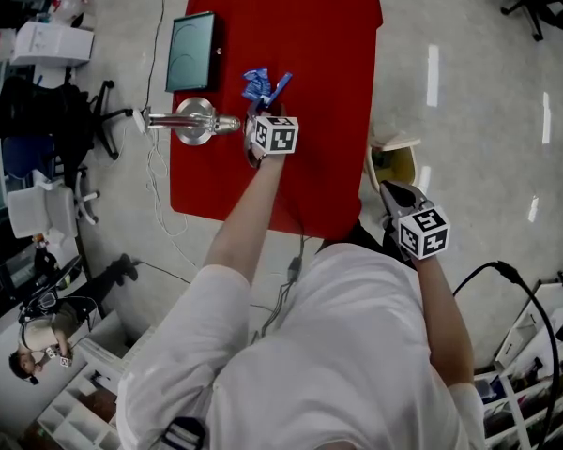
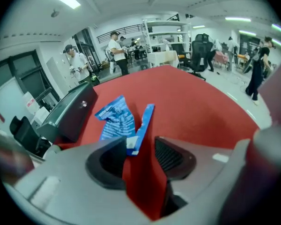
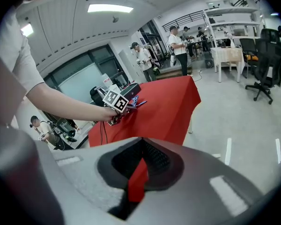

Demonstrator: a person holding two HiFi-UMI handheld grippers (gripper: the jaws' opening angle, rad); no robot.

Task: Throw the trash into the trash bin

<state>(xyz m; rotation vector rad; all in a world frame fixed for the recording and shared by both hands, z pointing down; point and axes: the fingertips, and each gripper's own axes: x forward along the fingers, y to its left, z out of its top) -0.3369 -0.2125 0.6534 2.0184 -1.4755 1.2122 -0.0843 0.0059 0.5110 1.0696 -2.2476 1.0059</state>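
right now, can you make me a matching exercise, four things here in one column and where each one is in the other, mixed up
Things:
1 blue wrapper
2 trash bin
3 dark flat case
4 silver metal tool

Places:
A on the floor beside the red table, to its right
B table's far-left corner
C at the tips of the left gripper
D at the table's left edge

Pairs: 1-C, 2-A, 3-B, 4-D
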